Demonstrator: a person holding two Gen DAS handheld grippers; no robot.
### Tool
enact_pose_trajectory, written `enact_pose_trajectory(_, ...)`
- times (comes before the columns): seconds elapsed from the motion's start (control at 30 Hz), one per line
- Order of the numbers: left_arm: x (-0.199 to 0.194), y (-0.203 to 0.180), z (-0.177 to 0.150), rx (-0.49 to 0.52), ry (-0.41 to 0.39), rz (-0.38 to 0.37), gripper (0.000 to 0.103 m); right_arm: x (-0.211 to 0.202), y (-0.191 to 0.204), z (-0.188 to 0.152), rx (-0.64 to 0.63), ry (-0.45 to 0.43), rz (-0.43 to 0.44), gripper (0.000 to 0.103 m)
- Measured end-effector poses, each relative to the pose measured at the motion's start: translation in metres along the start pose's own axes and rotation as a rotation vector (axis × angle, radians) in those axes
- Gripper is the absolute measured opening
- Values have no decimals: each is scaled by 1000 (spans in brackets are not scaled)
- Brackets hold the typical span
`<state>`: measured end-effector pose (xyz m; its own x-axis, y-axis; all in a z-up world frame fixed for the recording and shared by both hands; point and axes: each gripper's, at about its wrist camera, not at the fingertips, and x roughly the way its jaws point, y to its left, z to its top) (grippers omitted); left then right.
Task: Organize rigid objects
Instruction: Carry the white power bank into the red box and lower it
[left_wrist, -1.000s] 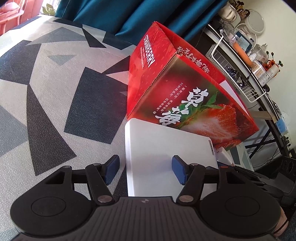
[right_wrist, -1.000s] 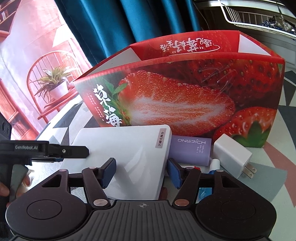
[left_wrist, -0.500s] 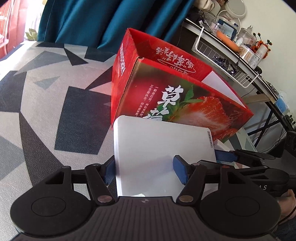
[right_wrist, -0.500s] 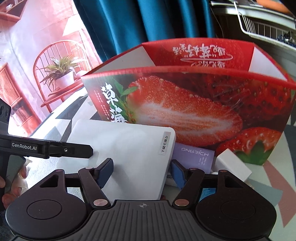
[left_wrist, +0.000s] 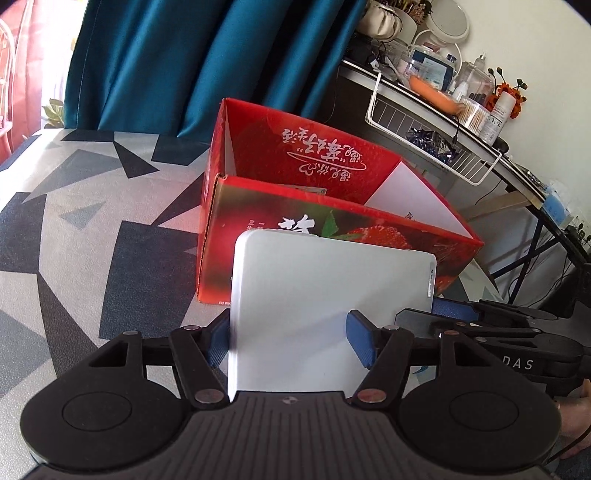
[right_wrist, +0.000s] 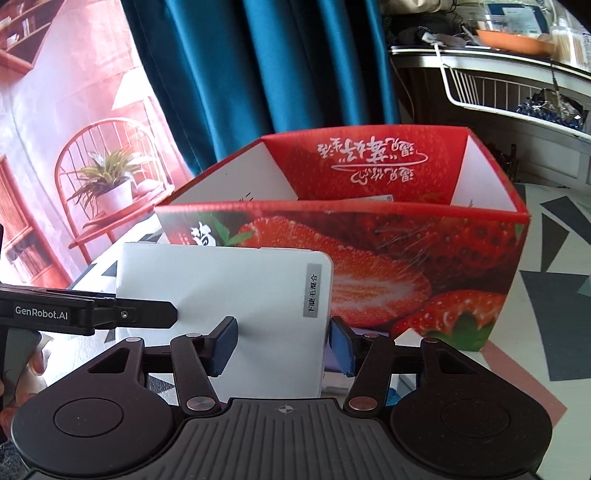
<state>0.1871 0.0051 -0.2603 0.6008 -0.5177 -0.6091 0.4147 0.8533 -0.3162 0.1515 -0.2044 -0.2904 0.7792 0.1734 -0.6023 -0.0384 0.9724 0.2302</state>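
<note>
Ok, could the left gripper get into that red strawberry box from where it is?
Probably yes: the red box is open-topped, just ahead, nothing over it. But the left gripper holds the white box, which would go in first.

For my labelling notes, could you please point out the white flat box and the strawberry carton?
white flat box (left_wrist: 317, 295), left wrist view, middle of its top face.
strawberry carton (right_wrist: 424, 258), right wrist view, its printed front wall.

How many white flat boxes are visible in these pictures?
1 for certain: the white flat box, held in front of the red strawberry carton. A pale edge inside the carton may belong to another.
</note>
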Motion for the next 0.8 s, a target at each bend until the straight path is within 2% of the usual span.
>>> enact_pose_trajectory(0.27,-14,-13,22,12,-50,-18,68,-19,2,18,-10,-70,-17,51)
enact_pose_trajectory(0.47,-25,-30,59,56,-116,-40,68,-38,3,50,-33,-147,-22,51)
enact_pose_trajectory(0.63,-16,-36,90,51,-165,-70,68,-46,-4,87,-78,-213,-43,51)
enact_pose_trajectory(0.8,6,-41,118,57,-177,-90,70,-40,-19,117,-108,-255,-67,50)
